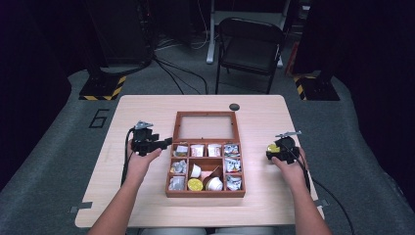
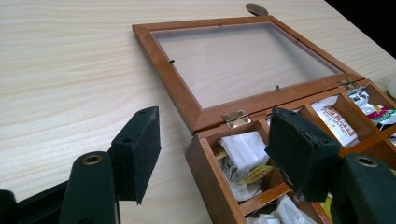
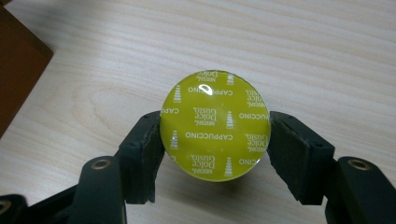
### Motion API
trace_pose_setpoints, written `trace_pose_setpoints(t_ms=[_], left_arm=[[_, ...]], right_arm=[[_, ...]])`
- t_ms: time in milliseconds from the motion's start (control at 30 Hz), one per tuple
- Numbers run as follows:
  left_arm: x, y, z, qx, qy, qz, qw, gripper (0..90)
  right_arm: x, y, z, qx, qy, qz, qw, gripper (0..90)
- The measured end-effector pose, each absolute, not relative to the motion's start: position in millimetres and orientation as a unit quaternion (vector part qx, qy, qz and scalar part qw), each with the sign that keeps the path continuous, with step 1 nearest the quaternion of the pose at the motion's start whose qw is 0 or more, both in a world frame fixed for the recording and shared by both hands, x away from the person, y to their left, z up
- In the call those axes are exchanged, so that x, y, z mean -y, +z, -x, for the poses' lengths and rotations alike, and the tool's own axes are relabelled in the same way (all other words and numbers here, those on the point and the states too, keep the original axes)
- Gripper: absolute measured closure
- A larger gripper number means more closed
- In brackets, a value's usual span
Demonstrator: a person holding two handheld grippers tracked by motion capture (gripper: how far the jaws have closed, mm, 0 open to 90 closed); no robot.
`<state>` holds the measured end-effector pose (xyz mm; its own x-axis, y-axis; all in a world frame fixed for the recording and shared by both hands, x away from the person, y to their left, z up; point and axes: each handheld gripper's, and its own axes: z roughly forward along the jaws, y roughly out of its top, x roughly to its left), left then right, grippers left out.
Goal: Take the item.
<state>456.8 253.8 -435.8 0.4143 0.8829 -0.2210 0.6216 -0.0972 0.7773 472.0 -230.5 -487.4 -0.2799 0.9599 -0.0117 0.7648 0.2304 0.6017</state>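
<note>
A wooden compartment box (image 1: 205,194) stands open mid-table, its glass lid (image 1: 205,127) lying flat behind it. Sachets (image 1: 233,165) fill the outer cells; a yellow-lidded capsule (image 1: 195,184) and white capsules (image 1: 214,183) sit in the front middle. At the box's rear left corner my left gripper (image 1: 166,143) is open: in the left gripper view (image 2: 215,140) one jaw hangs over the table, the other over the corner cell of white tea bags (image 2: 243,158). Right of the box, my right gripper (image 1: 271,149) is shut on a yellow cappuccino capsule (image 3: 215,123), low over the table.
A small dark round fitting (image 1: 234,106) sits in the table near its far edge. A folding chair (image 1: 249,44) stands beyond the table. Bare tabletop (image 1: 142,196) lies on both sides of the box.
</note>
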Motion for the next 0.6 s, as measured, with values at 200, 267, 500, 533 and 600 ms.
trace_pose_setpoints(t_ms=[200, 267, 500, 533, 600], left_arm=[[-254.7, -435.4, -456.9, -0.518, 0.146, -0.726, 0.428, 34.3], [-255.1, -435.5, -457.0, -0.519, 0.147, -0.725, 0.429, 34.3], [-255.9, -435.6, -457.2, -0.521, 0.143, -0.723, 0.431, 34.3], [-255.9, -435.6, -457.3, -0.521, 0.143, -0.723, 0.431, 34.3], [-255.9, -435.6, -457.3, -0.522, 0.143, -0.722, 0.431, 34.3]], right_arm=[[227.0, -488.4, -471.7, -0.760, 0.252, -0.566, 0.198, 36.7], [227.4, -488.8, -472.2, -0.758, 0.256, -0.567, 0.195, 36.1], [226.5, -487.7, -472.1, -0.756, 0.267, -0.565, 0.193, 33.7], [227.0, -487.2, -472.3, -0.757, 0.268, -0.563, 0.195, 33.7], [227.5, -486.6, -472.2, -0.757, 0.272, -0.561, 0.194, 33.7]])
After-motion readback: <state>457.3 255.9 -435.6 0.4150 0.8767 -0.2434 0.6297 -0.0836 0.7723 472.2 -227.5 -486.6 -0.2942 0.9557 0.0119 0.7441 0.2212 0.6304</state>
